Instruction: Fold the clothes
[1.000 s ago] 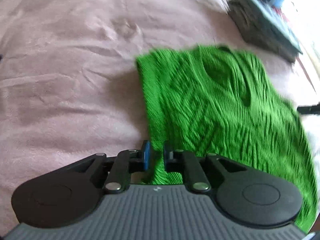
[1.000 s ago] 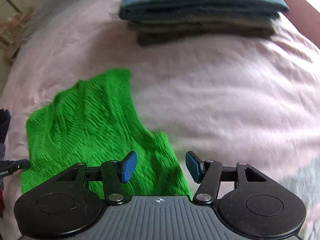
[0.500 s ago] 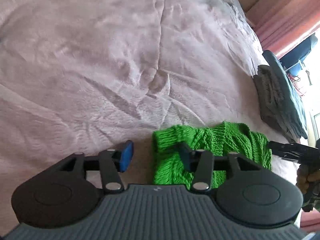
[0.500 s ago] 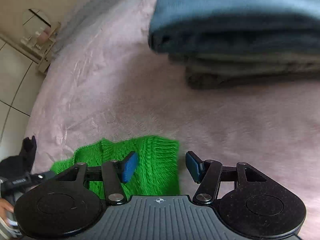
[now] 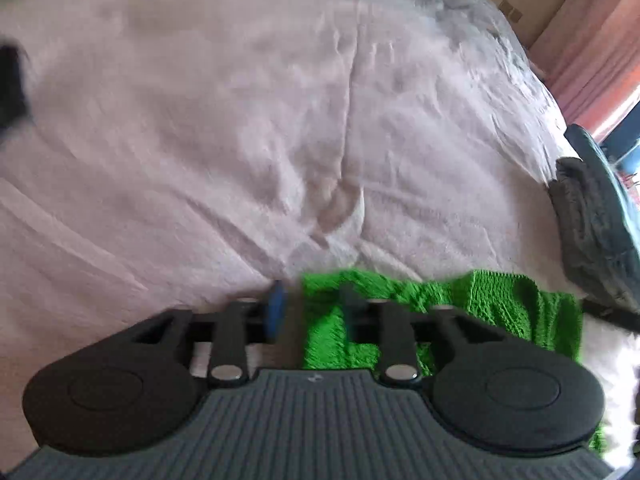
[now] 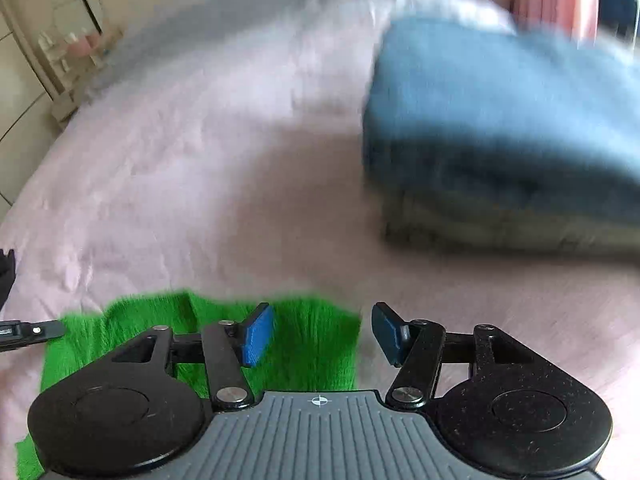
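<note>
Our left gripper point(image 5: 310, 316) and right gripper point(image 6: 318, 334) have jaws apart, empty, straddling opposite edges of the green knit sweater point(image 6: 308, 344), probably to pinch them. It lies on the bed point(image 5: 240, 120); folded stack point(image 6: 500, 140) at two o'clock.

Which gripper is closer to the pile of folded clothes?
Right. The right gripper faces the folded pile just ahead; the left gripper sits farther away, across the green sweater.
</note>
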Tool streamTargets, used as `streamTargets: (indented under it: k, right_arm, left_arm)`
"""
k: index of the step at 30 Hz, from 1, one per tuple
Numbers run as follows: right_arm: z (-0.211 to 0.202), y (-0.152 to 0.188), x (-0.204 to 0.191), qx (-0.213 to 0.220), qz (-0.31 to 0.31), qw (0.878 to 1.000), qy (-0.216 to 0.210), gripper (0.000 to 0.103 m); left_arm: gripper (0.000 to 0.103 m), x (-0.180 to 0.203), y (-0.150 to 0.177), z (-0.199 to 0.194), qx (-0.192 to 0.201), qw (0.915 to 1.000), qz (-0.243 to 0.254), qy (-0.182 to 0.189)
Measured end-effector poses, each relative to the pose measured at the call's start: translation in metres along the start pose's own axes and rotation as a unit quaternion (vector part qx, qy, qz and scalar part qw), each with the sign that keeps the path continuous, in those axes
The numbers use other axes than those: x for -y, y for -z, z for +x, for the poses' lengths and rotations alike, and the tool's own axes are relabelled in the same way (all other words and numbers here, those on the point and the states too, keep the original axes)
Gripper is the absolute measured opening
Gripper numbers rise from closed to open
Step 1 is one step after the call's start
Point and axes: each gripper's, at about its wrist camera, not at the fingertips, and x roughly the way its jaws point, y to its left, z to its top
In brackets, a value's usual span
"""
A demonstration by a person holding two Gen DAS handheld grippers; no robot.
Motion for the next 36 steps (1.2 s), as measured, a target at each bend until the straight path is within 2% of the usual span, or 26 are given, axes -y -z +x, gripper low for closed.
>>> streamTargets:
  k: [1, 2, 3, 4, 5, 6, 8, 10, 14, 15, 17, 20, 23, 26, 30, 32, 36]
  right_arm:
    - [-0.008, 0.002, -0.007, 0.0, -0.014, 1.0, -0.016, 0.058]
    - [-0.017, 0.005, -0.014, -0.001, -0.029, 0.999, -0.032, 0.052]
    - [-0.016, 0.01, -0.024, -0.02, -0.04, 0.997, -0.055, 0.036]
    - [-0.015, 0.016, -0.035, -0.041, -0.051, 0.995, -0.078, 0.031]
    - [-0.009, 0.024, -0.048, -0.058, -0.07, 0.992, -0.093, 0.03]
    - [-0.003, 0.033, -0.062, -0.074, -0.089, 0.987, -0.107, 0.029]
    - [0.012, 0.045, -0.083, -0.089, -0.126, 0.981, -0.115, 0.029]
    - [0.035, 0.046, -0.095, -0.104, -0.135, 0.979, -0.115, 0.029]
    - [0.083, 0.03, -0.102, -0.091, -0.162, 0.981, -0.06, 0.028]
    - [0.084, 0.02, -0.101, -0.083, -0.152, 0.983, -0.058, 0.028]
    - [0.086, 0.0, -0.099, -0.068, -0.131, 0.987, -0.056, 0.029]
    - [0.058, -0.017, -0.088, -0.04, -0.102, 0.992, -0.065, 0.029]
    - [0.026, 0.003, -0.075, -0.054, -0.086, 0.994, -0.05, 0.029]
    - [-0.006, 0.023, -0.062, -0.067, -0.07, 0.995, -0.035, 0.029]
    - [-0.032, 0.098, -0.059, -0.14, -0.067, 0.988, -0.018, 0.029]
    - [-0.056, 0.129, -0.059, -0.159, -0.078, 0.984, -0.019, 0.029]
    - [-0.103, 0.19, -0.06, -0.195, -0.101, 0.975, -0.021, 0.029]
  left_arm:
    - [0.032, 0.002, 0.003, -0.011, 0.012, 0.9999, -0.001, -0.001]
    - [0.031, 0.004, 0.007, -0.019, 0.016, 0.9999, -0.003, 0.004]
    - [0.026, 0.007, 0.011, -0.024, 0.012, 0.9998, -0.005, 0.014]
    - [0.022, 0.011, 0.016, -0.027, 0.003, 0.9996, -0.001, 0.027]
    - [0.012, 0.015, 0.022, -0.026, -0.011, 0.9991, 0.006, 0.04]
    - [0.008, 0.021, 0.027, -0.023, -0.024, 0.9983, 0.017, 0.05]
    - [0.008, 0.033, 0.036, -0.011, -0.043, 0.9965, 0.043, 0.058]
    - [0.008, 0.041, 0.038, 0.008, -0.051, 0.9955, 0.06, 0.052]
    - [0.007, 0.048, 0.015, 0.043, -0.039, 0.9959, 0.076, 0.031]
    - [0.006, 0.051, 0.007, 0.049, -0.037, 0.9959, 0.078, 0.025]
    - [0.007, 0.055, -0.007, 0.046, -0.022, 0.9963, 0.081, 0.022]
    - [0.014, 0.054, -0.018, 0.031, 0.001, 0.997, 0.074, 0.023]
    - [0.014, 0.05, -0.011, 0.008, 0.001, 0.9976, 0.047, 0.051]
    - [0.014, 0.061, 0.02, -0.019, -0.023, 0.9941, 0.069, 0.08]
    - [0.014, 0.083, 0.088, -0.04, -0.081, 0.9848, 0.115, 0.101]
    - [0.014, 0.087, 0.128, -0.05, -0.107, 0.9819, 0.132, 0.083]
    - [0.014, 0.08, 0.19, -0.093, -0.115, 0.9821, 0.139, 0.053]
